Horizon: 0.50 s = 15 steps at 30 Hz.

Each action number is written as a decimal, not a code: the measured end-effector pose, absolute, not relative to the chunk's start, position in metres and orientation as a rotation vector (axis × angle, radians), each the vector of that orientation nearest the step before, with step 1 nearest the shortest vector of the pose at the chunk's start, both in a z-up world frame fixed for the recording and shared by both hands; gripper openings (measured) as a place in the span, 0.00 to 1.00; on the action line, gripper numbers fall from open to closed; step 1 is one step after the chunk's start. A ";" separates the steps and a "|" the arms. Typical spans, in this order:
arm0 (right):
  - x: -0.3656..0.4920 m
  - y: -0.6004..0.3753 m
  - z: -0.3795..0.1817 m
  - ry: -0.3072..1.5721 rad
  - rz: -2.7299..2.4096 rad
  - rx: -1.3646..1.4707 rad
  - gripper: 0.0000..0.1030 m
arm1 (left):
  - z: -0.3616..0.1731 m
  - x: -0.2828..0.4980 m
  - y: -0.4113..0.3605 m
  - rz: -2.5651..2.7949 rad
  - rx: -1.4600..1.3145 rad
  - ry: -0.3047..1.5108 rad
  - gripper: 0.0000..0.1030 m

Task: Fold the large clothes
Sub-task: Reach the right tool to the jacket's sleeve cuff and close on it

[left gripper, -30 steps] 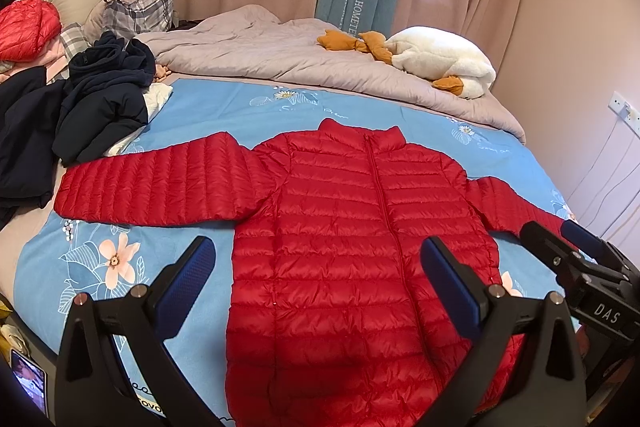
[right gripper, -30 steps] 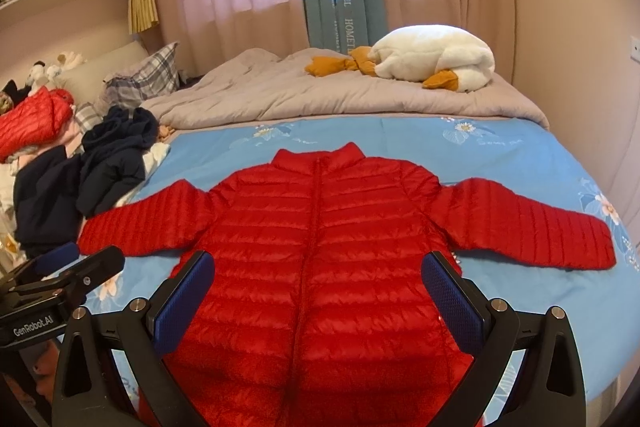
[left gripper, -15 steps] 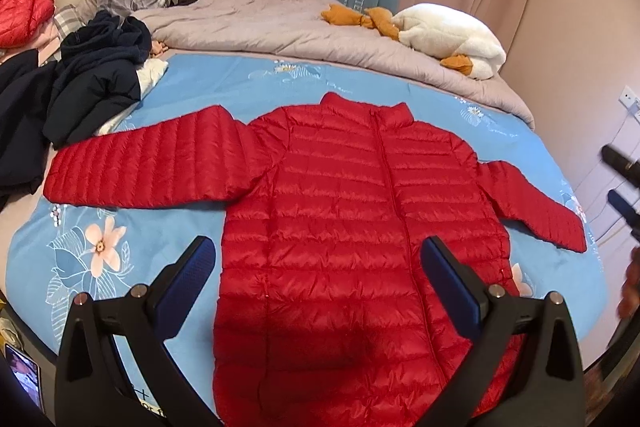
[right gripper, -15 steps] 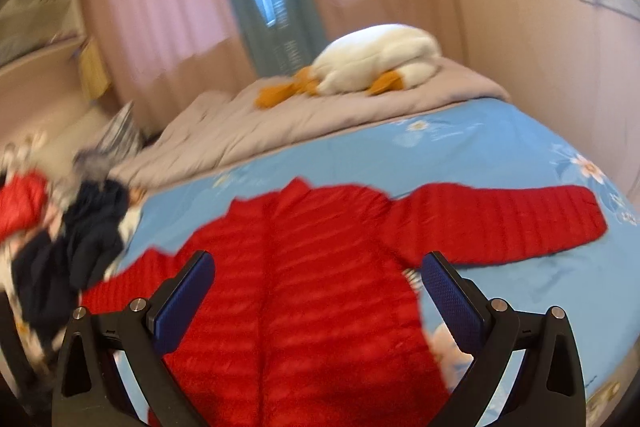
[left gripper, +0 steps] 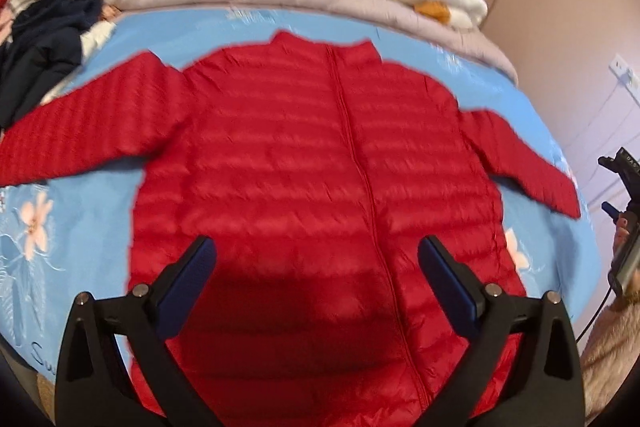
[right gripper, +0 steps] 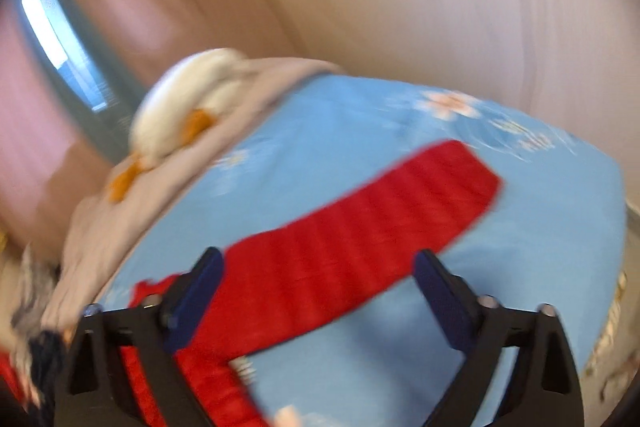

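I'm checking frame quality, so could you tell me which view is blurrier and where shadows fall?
Right wrist view: heavy motion smear across the red sleeve and plush goose. Left wrist view: milder blur; a dark shadow sits on the red jacket near its hem.

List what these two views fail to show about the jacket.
- Jacket hem: left wrist view, hidden behind the left claw and cut by the bottom edge.
- Left cuff: cut by that view's left edge.
- Jacket body: right wrist view, mostly out of frame; only the sleeve shows, motion-blurred, beyond the right claw.
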State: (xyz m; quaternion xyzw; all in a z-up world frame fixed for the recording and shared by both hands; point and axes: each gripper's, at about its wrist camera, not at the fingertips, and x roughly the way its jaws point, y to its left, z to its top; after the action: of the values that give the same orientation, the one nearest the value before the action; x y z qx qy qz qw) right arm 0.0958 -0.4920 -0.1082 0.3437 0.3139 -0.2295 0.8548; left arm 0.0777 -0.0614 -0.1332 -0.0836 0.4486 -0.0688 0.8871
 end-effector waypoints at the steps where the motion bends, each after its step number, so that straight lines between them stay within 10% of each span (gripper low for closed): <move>1: 0.093 -0.506 -0.120 0.671 -0.518 0.759 0.87 | -0.136 0.078 -0.064 -0.146 -0.170 0.939 0.96; 15: 0.090 -0.585 -0.201 0.696 -0.553 1.034 0.62 | -0.150 0.092 -0.080 -0.195 -0.223 0.978 0.96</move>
State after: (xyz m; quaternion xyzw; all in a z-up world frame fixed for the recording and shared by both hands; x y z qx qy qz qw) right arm 0.0900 -0.5850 -0.2011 0.4778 0.3218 -0.2556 0.7764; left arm 0.0921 -0.0795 -0.1499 -0.1068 0.4679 -0.0935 0.8723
